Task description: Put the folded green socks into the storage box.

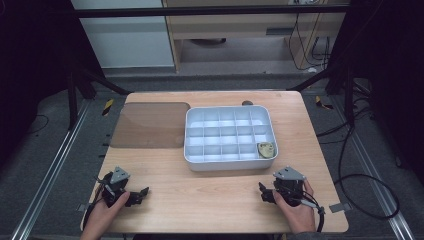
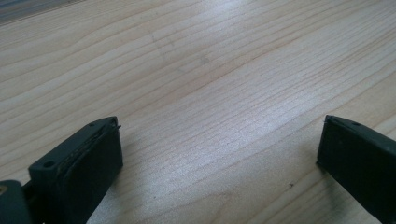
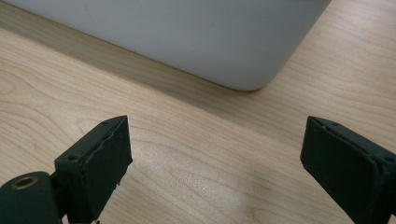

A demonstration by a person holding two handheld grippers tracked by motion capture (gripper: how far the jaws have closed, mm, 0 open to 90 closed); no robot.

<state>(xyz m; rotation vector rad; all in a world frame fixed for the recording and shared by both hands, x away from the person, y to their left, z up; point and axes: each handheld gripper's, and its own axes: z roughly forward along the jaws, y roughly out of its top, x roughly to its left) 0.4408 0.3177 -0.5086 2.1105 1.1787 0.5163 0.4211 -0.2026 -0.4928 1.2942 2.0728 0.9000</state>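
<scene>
On the pale, fine-grained wooden table, the left gripper and right gripper rested with jaws spread wide and empty, near a white, round-cornered plastic divider tray holding 1 small yellowish lump in its near-right compartment.

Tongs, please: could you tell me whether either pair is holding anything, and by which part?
Nothing is held: the left tongs and right tongs are both open over bare table.
</scene>
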